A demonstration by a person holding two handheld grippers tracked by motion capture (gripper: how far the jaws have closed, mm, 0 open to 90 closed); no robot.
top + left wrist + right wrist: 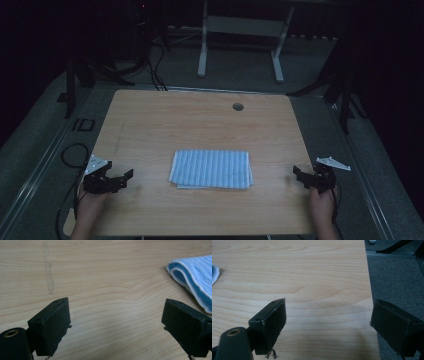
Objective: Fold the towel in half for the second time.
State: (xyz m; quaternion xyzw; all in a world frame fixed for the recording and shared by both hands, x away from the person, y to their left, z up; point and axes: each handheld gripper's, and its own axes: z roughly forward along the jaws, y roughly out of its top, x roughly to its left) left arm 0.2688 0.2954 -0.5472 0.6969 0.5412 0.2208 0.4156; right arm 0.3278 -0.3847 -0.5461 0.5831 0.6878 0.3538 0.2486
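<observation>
Our 2 grippers rest near the table's [150, 120] front edge, jaws apart and holding nothing: the left gripper [125, 178] at the left side, the right gripper [298, 175] at the right edge. Between them, well apart from both, we see the folded blue towel [211, 169] lying flat.

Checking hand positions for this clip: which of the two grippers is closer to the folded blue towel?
The left gripper is closer. Its open jaws point at the towel across a shorter stretch of bare table than the right gripper, which sits at the table's right edge.
</observation>
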